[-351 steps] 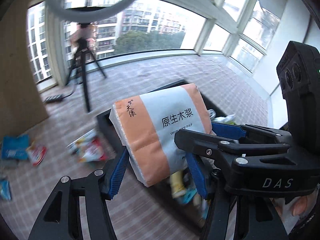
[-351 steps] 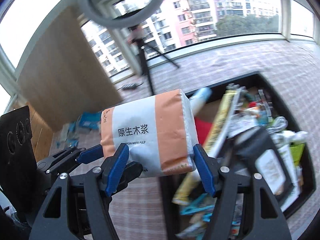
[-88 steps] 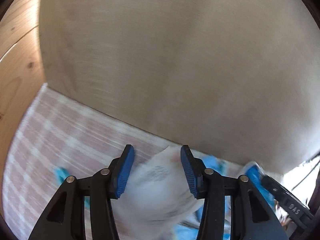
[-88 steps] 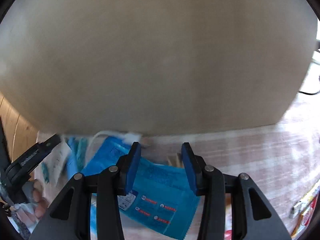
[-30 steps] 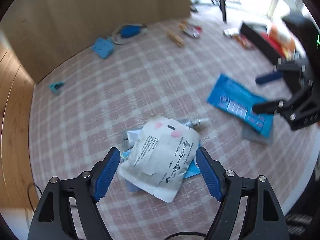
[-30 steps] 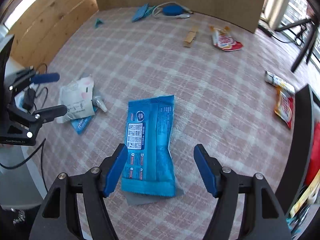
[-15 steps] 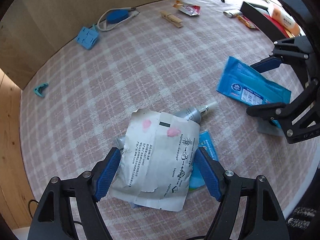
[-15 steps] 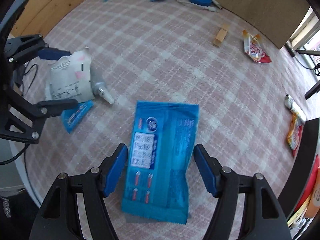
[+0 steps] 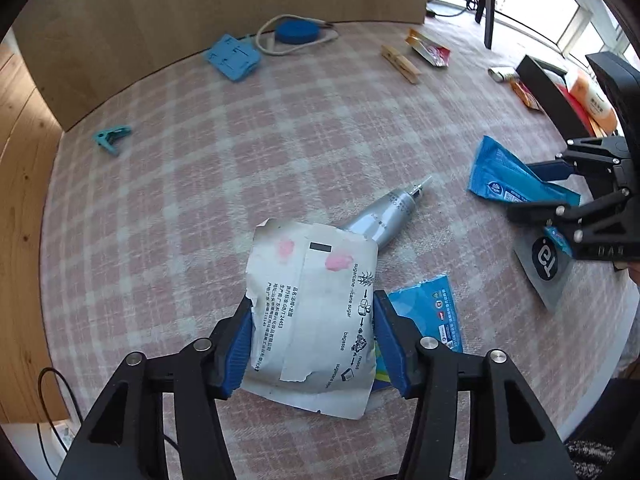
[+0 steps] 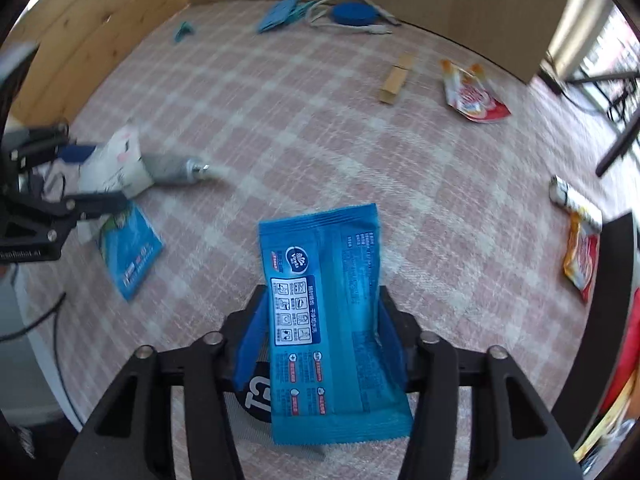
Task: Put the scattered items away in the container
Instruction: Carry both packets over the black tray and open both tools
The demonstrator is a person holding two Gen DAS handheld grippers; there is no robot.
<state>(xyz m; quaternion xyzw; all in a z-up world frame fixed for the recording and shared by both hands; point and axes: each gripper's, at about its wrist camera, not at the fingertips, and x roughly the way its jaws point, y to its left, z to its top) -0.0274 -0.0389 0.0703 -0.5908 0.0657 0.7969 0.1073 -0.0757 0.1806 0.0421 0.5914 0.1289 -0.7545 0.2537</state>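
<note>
**Asker:** Blue pads, what are they on?

**Me:** My left gripper (image 9: 312,336) has just been closing; its jaws now clasp a white paper pouch (image 9: 312,312), near me on the checked cloth (image 9: 200,168). My right gripper (image 10: 320,344) has also been closing, around a blue packet (image 10: 332,320).

**Asker:** How will they handle?

**Me:** Both look light, soft, crinkly. I'd pinch across the middle, gently; the black container (image 9: 548,80) sits far right.
</note>
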